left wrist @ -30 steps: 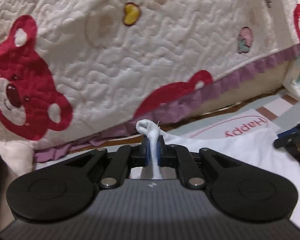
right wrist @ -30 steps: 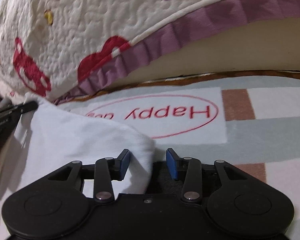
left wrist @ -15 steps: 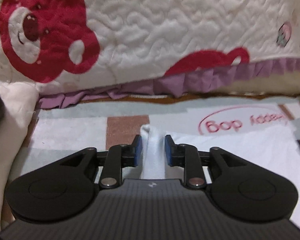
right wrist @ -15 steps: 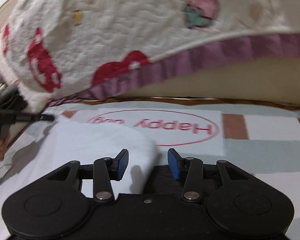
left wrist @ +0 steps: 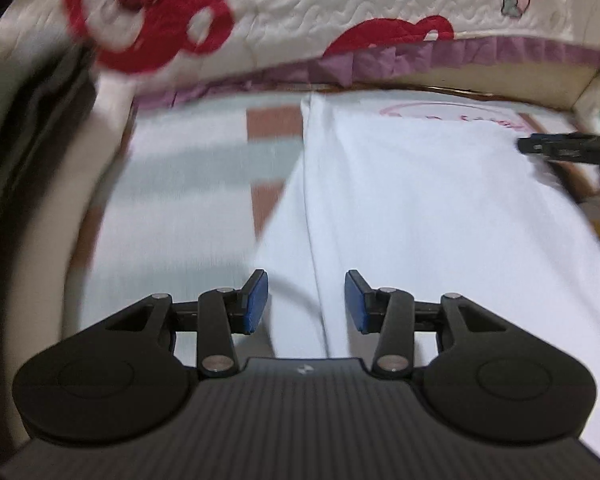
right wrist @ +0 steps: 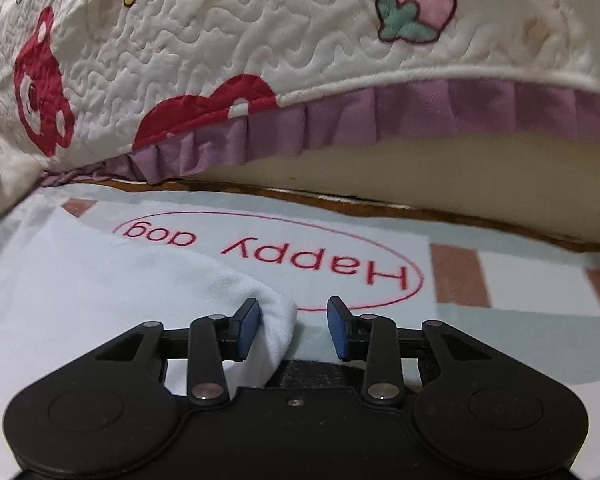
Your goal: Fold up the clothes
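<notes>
Quilted bedding printed with red bears and trimmed in purple backs a checked mat on which a white garment lies spread flat for folding. At the left gripper, opening jaws stand clear of the cloth below, apparently letting it go. At the right gripper, closing jaws flank a raised corner, one pad touching, seemingly to lift it for a fold.

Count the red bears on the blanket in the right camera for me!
2: one whole red bear at the blanket's left side, one partly showing bear by the purple frill. More may be hidden.
</notes>
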`<state>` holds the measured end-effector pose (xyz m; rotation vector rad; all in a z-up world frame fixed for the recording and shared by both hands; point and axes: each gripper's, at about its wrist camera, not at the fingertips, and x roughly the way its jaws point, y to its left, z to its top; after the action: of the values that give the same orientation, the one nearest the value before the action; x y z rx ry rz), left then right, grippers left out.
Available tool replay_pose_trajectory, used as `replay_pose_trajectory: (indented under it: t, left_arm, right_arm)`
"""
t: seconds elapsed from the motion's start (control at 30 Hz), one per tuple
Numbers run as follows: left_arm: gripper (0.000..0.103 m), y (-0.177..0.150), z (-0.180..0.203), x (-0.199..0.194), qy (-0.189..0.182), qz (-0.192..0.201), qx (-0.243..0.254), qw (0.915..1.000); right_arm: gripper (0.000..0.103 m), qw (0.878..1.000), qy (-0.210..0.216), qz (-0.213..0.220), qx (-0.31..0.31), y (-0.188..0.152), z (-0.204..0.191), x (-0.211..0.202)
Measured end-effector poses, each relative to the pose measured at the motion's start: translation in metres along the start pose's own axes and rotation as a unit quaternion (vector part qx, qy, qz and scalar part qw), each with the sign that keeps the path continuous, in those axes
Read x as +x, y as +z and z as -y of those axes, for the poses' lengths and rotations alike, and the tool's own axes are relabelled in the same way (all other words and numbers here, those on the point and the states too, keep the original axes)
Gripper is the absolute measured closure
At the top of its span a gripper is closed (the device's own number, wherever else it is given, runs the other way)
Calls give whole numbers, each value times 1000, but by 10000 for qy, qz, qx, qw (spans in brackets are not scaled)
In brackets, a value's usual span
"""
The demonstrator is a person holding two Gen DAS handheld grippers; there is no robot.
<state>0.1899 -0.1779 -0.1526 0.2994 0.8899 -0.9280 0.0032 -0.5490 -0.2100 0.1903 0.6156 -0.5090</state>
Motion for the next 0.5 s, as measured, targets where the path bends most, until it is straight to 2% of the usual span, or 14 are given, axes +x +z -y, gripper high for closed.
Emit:
replay_pose_trajectory:
  t: [0.1, 0.2, 0.23, 0.3, 0.33, 0.4, 0.5]
  left_arm:
    - [58, -23, -8, -18, -542, -238, -479, 9971]
    - [54, -38, -7, -26, -909, -438, -719, 9923]
    - [54, -42, -4, -27, -888, -425, -655, 9930]
    - [54, -48, 3, -28, -457, -386, -316, 9977]
    - [54, -49, 5, -26, -198, -443, -156, 9987]
    - [53, -55, 5, -27, -21, -502, 25, 9987]
    - [51, -59, 2, -32, 72, -610, 101, 9981]
  right_arm:
    - [63, 9995, -313, 35, 78, 6, -1, -12]
    - [58, 9992, -35, 137, 387, 10, -3, -34]
    - [58, 9990, 197, 132, 381, 8, -8, -42]
    - [58, 9973, 649, 114, 325, 5, -19, -57]
    - [58, 9966, 818, 67, 81, 2, -29, -62]
    - [57, 9927, 1128, -38, -437, -6, -49, -72]
    - [55, 9814, 940, -345, -1637, -24, -86, -72]
